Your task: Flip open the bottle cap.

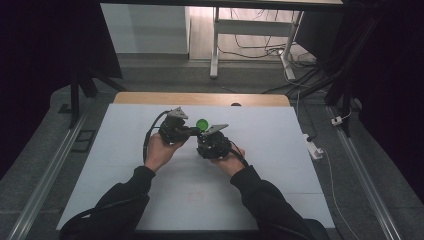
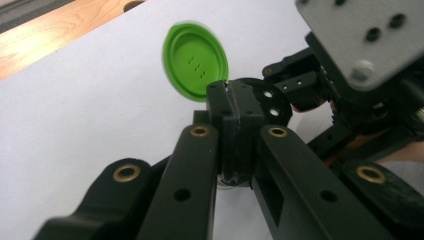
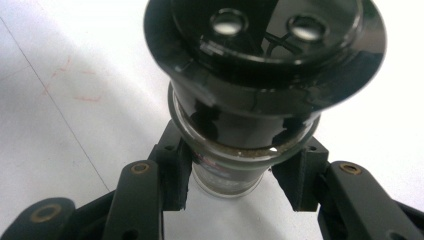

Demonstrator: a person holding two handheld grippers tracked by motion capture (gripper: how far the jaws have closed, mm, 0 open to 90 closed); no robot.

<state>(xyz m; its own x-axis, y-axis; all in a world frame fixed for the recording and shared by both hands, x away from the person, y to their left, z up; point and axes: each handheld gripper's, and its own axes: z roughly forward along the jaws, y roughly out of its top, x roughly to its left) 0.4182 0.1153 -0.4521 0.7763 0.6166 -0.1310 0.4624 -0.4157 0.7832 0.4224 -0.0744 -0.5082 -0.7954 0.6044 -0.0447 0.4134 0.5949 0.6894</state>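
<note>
the small glass jar (image 3: 227, 172), its green flip lid (image 2: 196, 60) swung open, hangs above the table (image 1: 280, 150) centre, clamped at the neck by the right gripper (image 3: 231, 181) to steady it, while the left gripper (image 2: 231, 125), jaws pressed together, sits just left against its black cap (image 3: 265, 55).

sleeves (image 1: 125, 200): dark, long, reaching the wrists
left gripper (image 2: 231, 107): black jaws; brass-ringed pivots; small round screw holes
right gripper (image 3: 235, 187): black arms; square pads; brass rivets
plates (image 1: 177, 113): grey, three-cornered, drilled
cable (image 1: 150, 134): black, looping from the left gripper
</note>
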